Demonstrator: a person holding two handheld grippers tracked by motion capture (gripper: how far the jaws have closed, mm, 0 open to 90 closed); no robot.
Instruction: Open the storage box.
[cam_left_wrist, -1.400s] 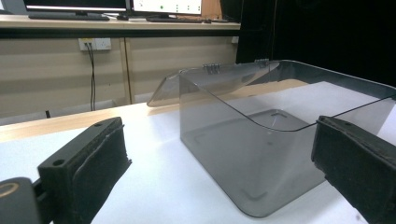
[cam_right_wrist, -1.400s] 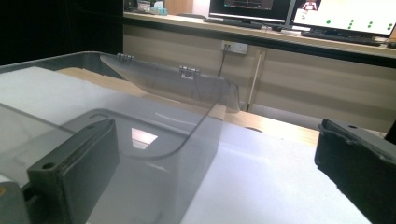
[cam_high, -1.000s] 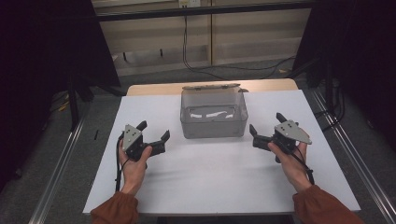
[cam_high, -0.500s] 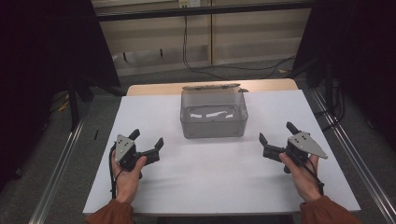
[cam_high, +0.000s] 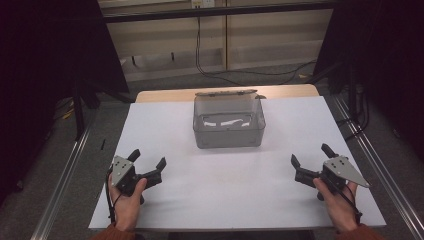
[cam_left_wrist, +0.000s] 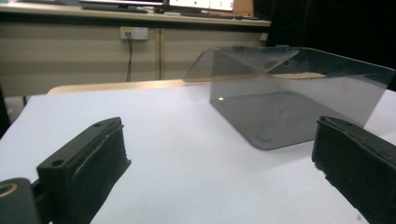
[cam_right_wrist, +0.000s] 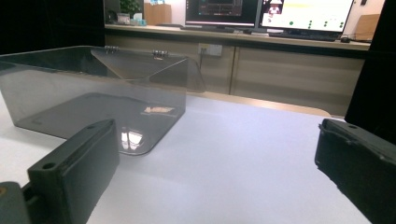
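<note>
A clear grey-tinted plastic box with its hinged lid swung open behind it stands at the middle back of the white table. My left gripper rests near the front left corner, open, with nothing between its jaws. My right gripper rests near the front right, also open and empty. In the left gripper view the box lies ahead to the right, between the spread fingers. The right gripper view has the box ahead on the left.
The table board's front edge runs just below both hands. Metal rails flank the table on either side. Cabinets and cables lie on the floor beyond the table. Monitors stand on a counter in the right gripper view.
Both grippers have drawn back from beside the box toward the front of the table and outward, still open.
</note>
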